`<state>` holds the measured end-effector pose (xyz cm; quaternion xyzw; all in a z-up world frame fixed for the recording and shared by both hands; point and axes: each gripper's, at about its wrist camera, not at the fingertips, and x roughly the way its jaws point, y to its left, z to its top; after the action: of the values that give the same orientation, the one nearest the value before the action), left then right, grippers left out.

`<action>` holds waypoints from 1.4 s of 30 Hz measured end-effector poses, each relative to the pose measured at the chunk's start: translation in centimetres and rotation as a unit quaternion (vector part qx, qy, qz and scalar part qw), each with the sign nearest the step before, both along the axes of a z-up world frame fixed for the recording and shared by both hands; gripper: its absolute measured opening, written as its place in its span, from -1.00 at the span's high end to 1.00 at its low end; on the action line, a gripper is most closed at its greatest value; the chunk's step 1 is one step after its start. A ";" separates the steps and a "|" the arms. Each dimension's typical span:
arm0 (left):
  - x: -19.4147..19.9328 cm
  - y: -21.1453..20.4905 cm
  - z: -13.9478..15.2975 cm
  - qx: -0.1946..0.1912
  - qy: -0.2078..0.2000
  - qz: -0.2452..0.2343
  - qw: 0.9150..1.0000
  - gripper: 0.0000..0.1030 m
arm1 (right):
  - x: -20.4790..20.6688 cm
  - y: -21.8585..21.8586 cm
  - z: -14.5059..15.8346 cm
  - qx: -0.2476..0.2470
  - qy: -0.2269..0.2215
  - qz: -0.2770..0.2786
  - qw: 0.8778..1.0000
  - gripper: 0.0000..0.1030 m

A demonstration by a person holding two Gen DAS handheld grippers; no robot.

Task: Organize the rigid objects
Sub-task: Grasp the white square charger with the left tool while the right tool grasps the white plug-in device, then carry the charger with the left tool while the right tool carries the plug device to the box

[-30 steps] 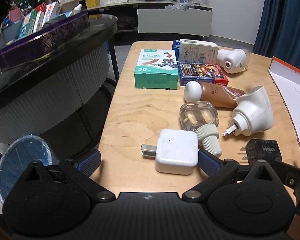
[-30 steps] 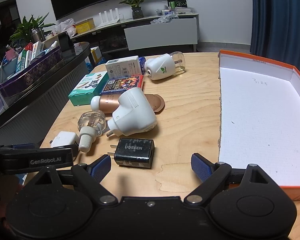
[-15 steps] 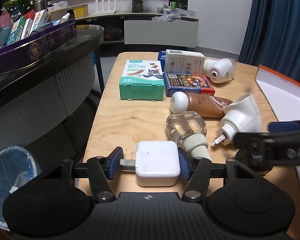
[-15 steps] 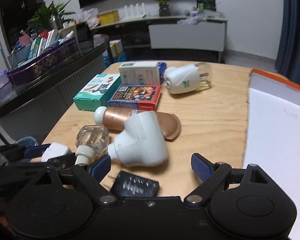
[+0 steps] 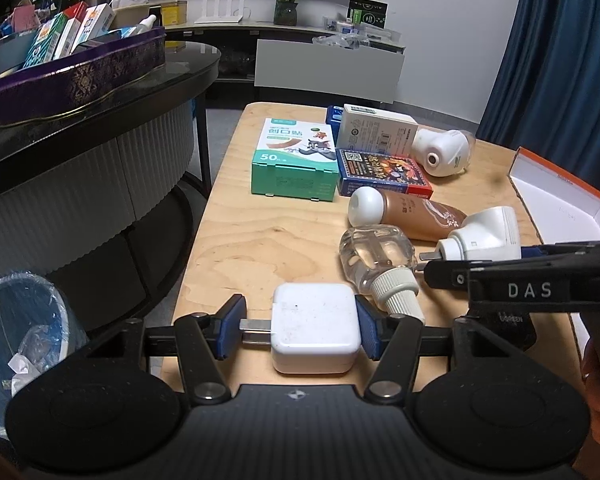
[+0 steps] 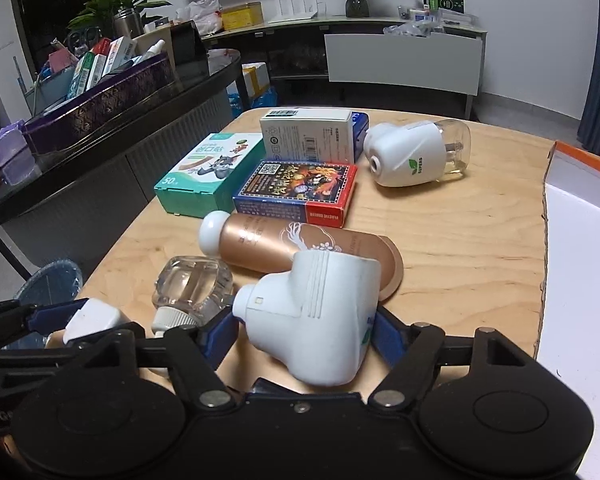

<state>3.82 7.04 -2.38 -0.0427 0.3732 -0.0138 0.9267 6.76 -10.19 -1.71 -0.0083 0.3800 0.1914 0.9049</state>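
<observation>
Wooden counter (image 5: 260, 248) carries everything. Orange-rimmed white tray (image 6: 580, 240) sits at 3 o'clock on it, well apart from the clutter.

Back row, around 12 o'clock: green bandage box (image 5: 294, 166), white carton (image 6: 306, 140) standing against a blue box behind it, playing-card box (image 6: 298, 192) flat in front of the carton. White plug-in vaporizer with clear bottle (image 6: 416, 152) lies at 1 o'clock, just beside the carton.

Centre: gold tube with white cap (image 6: 300, 246) lies on its side, cap toward 9 o'clock. Clear refill bottle (image 5: 376, 256) lies near it, ribbed white neck toward 5 o'clock.

Right hand-held gripper (image 6: 300, 330) — blue pads pinching the white vaporizer body (image 6: 316, 320), one pad on each side, its far end just at the gold tube; cannot tell whether they touch. From the left wrist camera its prongs point to 9 o'clock, near the refill bottle's neck.

Left hand-held gripper (image 5: 300, 330) — pinching the white square charger (image 5: 316, 326) at the near counter edge: left pad on the prong tips, right pad on the opposite face. Prongs point to 9 o'clock.

Black UGREEN charger (image 5: 508, 326) at 4 o'clock of the white one, mostly hidden under the right tool.
</observation>
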 end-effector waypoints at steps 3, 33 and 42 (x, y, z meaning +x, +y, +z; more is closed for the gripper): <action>-0.2 -0.1 0.1 -0.002 -0.004 -0.001 1.000 -0.13 | -0.4 -0.5 0.2 0.010 -0.006 0.000 1.000 -0.65; 2.6 -11.8 8.9 -0.022 -0.068 -0.131 0.989 -0.13 | -4.4 -16.4 9.1 0.024 -0.112 -0.169 0.979 -0.65; 7.3 -20.0 10.6 -0.041 -0.079 -0.220 0.971 -0.14 | -4.0 -25.4 11.1 0.012 -0.120 -0.261 0.958 -0.65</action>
<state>11.08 -12.95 8.26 0.0035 0.2983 -0.2365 0.9247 2.71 -35.56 9.37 0.0792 0.2551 -0.0492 0.9624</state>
